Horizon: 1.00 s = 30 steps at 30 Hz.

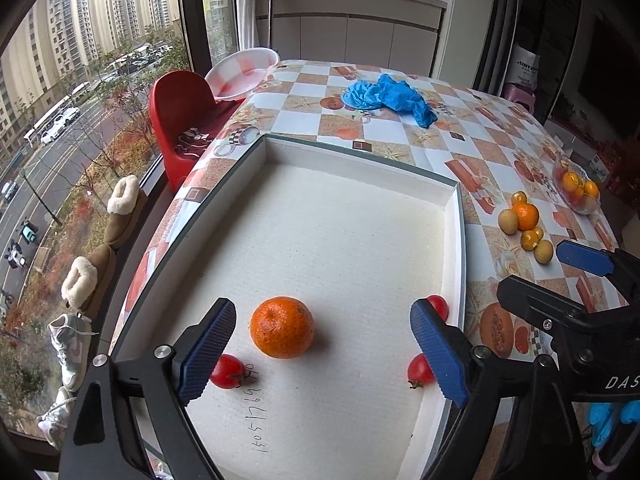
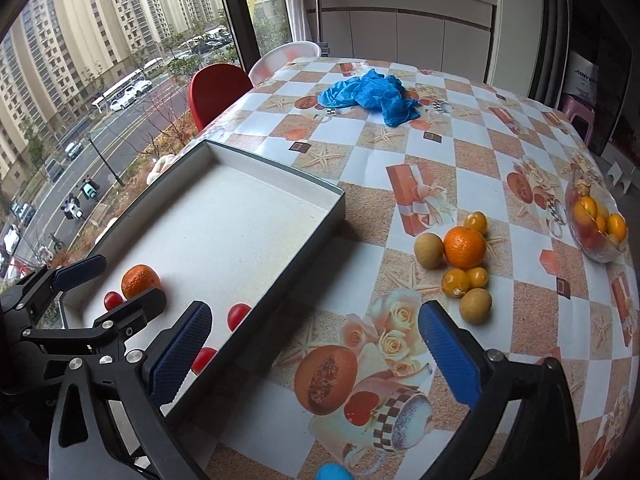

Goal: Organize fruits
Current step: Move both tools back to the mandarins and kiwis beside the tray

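Partly done: one orange (image 1: 281,333) and three tomatoes (image 1: 227,371) in white tray (image 1: 256,160) on table (image 2: 460,160); fruit pile (image 2: 464,258) at right remaining; left tool (image 1: 322,354) and right tool (image 2: 316,354) open, empty.

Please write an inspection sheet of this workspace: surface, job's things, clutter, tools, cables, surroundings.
Surface: table with checkered cloth.
Job's things: white tray holds an orange and three tomatoes; fruit pile lies on the cloth; bag of fruit at the right edge.
Clutter: blue gloves.
Tools: left tool open over the orange, not touching; right tool open, empty.
Cables: nothing seen.
Surroundings: window, red chair, shoes on the sill.
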Motion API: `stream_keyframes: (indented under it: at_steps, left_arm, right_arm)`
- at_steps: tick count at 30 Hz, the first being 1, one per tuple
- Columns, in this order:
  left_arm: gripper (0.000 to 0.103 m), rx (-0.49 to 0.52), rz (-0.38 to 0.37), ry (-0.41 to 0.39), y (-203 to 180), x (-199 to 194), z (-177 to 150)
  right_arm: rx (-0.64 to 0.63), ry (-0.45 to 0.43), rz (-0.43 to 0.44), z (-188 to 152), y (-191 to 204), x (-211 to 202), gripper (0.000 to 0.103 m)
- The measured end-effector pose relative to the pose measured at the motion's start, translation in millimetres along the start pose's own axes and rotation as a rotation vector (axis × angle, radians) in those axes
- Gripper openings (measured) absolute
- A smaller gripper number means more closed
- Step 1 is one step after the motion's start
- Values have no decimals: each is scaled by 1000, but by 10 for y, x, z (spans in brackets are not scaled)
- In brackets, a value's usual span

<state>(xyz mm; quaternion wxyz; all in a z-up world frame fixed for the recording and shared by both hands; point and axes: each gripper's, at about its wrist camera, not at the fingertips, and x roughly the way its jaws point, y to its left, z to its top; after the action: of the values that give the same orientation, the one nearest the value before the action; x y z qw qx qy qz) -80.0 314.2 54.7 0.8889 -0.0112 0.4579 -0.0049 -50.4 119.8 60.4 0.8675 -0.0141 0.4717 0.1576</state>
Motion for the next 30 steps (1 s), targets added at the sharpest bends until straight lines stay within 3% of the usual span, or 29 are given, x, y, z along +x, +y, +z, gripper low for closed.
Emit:
stream_keyframes:
  at_steps: [19, 26, 30]
  left_arm:
    - [90, 205, -22, 23, -975, -24, 20]
    - [90, 272, -37, 44, -1361, 79, 70]
    - [90, 289, -58, 55, -1557, 173, 158]
  right_arm:
    - [172, 15, -72, -437, -1063, -133, 103]
    - [245, 39, -189, -701, -1620, -122, 103]
    - [220, 36, -283, -840, -1771, -130, 103]
